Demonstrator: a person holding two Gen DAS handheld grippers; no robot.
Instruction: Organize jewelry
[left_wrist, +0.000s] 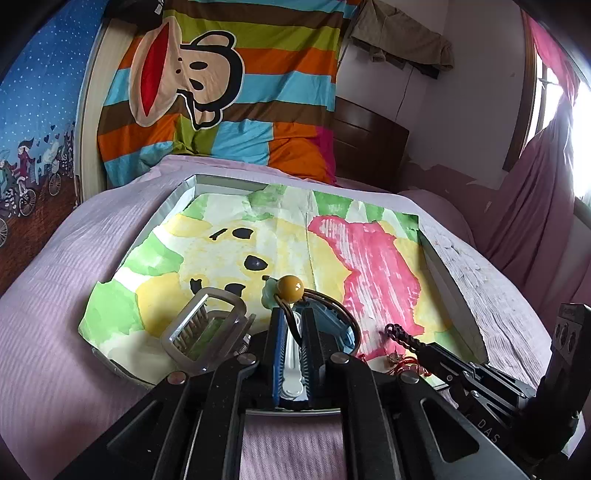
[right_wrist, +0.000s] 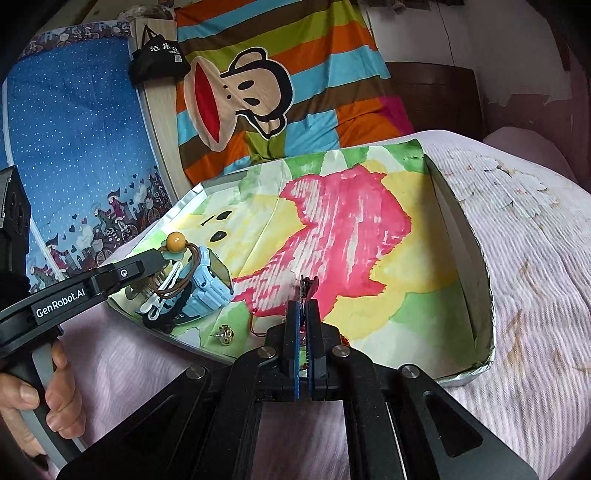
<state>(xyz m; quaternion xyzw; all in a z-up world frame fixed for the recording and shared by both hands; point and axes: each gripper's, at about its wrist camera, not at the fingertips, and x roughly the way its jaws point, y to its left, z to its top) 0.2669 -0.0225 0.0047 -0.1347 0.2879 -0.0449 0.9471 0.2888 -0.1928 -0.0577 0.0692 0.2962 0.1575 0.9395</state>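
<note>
Jewelry tray sits on pink bedspread; left claw clamps white clip, right claw pinches dark chain.

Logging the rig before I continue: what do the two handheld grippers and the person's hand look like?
Both grippers, left and right, are matte black linkage frames with silver pivot bolts and blue finger pads. The left one carries white "GenRobot.AI" lettering and a grey-and-black handle. The hand holding it is bare; no sleeve shows.

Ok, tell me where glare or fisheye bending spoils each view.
Left wrist view: the window is blown out white, washing out the pink curtain; the tray edges bow outward. Right wrist view: even light, no glare; the tray's foil wall curves strongly, and dark vignetting fills the corners.
</note>
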